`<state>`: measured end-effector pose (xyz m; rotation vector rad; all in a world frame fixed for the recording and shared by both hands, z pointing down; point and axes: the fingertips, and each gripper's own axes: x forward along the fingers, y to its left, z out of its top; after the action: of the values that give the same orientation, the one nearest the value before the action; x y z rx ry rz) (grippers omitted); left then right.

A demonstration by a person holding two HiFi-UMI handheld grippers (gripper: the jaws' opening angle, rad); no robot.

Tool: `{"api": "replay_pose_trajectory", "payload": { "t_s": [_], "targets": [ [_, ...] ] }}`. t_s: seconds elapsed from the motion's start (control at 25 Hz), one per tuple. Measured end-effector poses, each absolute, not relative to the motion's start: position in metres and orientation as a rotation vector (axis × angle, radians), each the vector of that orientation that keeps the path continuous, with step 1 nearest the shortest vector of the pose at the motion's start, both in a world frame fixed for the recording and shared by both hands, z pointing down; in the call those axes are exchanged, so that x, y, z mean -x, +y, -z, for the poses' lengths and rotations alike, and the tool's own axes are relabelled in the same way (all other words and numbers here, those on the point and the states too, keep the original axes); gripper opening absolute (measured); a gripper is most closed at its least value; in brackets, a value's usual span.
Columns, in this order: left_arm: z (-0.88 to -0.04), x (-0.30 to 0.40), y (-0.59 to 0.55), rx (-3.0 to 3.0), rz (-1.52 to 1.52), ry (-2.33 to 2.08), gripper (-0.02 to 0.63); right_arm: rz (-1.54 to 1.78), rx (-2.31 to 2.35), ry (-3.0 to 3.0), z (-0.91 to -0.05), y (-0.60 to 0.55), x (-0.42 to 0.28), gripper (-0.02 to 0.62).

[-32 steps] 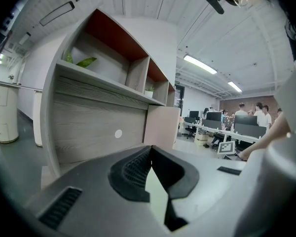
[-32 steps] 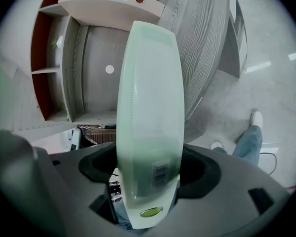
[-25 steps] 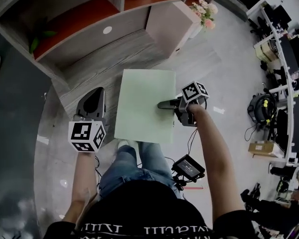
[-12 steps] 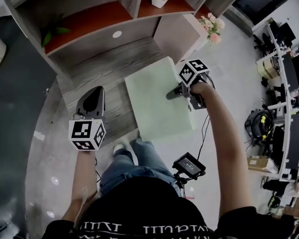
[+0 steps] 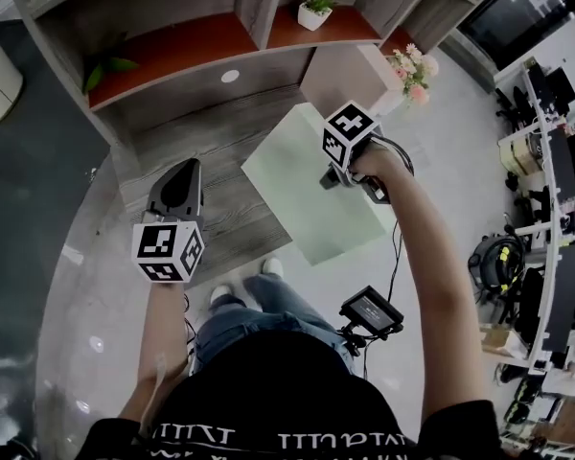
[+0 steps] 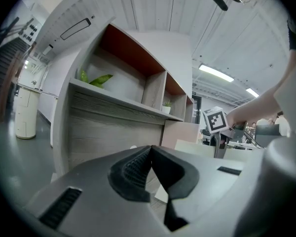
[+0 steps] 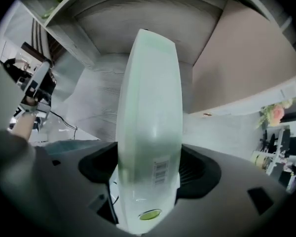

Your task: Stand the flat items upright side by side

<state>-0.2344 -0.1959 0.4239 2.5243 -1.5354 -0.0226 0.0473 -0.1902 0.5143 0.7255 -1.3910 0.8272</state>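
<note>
My right tool (image 5: 333, 177) is clenched on the pale green flat book (image 5: 307, 204), holding it over the right of the counter (image 5: 201, 132). My left tool (image 6: 151, 152), at the left, is closed on nothing.

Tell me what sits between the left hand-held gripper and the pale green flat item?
Only bare wood-grain surface, seen in the head view, separates the left hand-held gripper from the green flat item.
</note>
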Motion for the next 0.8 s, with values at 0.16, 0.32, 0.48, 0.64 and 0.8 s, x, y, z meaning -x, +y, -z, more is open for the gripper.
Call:
{"api": "replay_pose_trajectory", "payload": {
  "t_s": [0.16,0.32,0.48,0.64,0.8],
  "targets": [
    [-0.415,0.226,-0.206,-2.531,0.039,-1.553,0.012,-0.638,-0.76,-1.332,-0.503,-0.211,-0.06,0.376],
    [-0.414,0.216,-0.211,-2.537,0.028,-1.555,0.012,-0.422,-0.768,-1.232,-0.499,-0.224,-0.077,0.376],
    [-0.411,0.205,-0.213,-2.562,0.006,-1.543,0.012,-0.312,-0.731,-1.214,-0.504,-0.225,-0.073,0.374],
    [-0.408,0.2,-0.216,-2.586,-0.012,-1.537,0.012,-0.279,-0.729,-1.247,-0.503,-0.219,-0.066,0.377],
    [-0.401,0.198,-0.219,-2.603,-0.017,-1.544,0.012,-0.285,-0.658,-1.319,-0.503,-0.209,-0.061,0.382]
  ]
}}
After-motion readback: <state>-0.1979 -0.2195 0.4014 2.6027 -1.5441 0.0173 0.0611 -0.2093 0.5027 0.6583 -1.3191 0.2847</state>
